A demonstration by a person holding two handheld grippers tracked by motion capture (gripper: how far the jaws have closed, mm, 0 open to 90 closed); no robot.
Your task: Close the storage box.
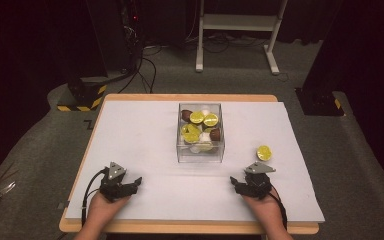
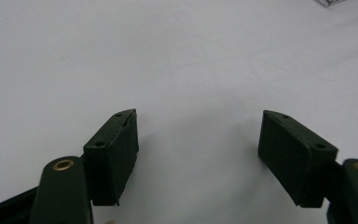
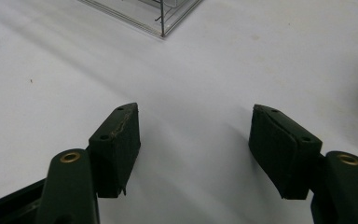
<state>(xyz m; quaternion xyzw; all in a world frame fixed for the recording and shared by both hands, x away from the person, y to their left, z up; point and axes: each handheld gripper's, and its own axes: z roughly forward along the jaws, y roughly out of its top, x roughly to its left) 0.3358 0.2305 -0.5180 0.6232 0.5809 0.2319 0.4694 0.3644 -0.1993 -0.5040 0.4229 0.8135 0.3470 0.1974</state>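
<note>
A clear plastic box (image 1: pixel 200 150) stands mid-table on the white sheet, holding several yellow-green lime halves, brown pieces and white pieces. One lime half (image 1: pixel 264 152) lies cut face up on the sheet to the box's right. My left gripper (image 1: pixel 136 181) rests near the front left, held in a hand, its jaws wide apart over bare white surface (image 2: pixel 198 135). My right gripper (image 1: pixel 234 182) rests near the front right, below the loose lime half, open with nothing between the jaws (image 3: pixel 196 130). A corner of the clear box (image 3: pixel 161 21) shows at the top of the right gripper view.
The white sheet (image 1: pixel 145 125) covers a wooden table (image 1: pixel 180 97) whose edges show all round. Beyond it on the dark floor stand a white frame (image 1: pixel 240 30), black stands and a yellow-black striped base (image 1: pixel 82 97) with cables.
</note>
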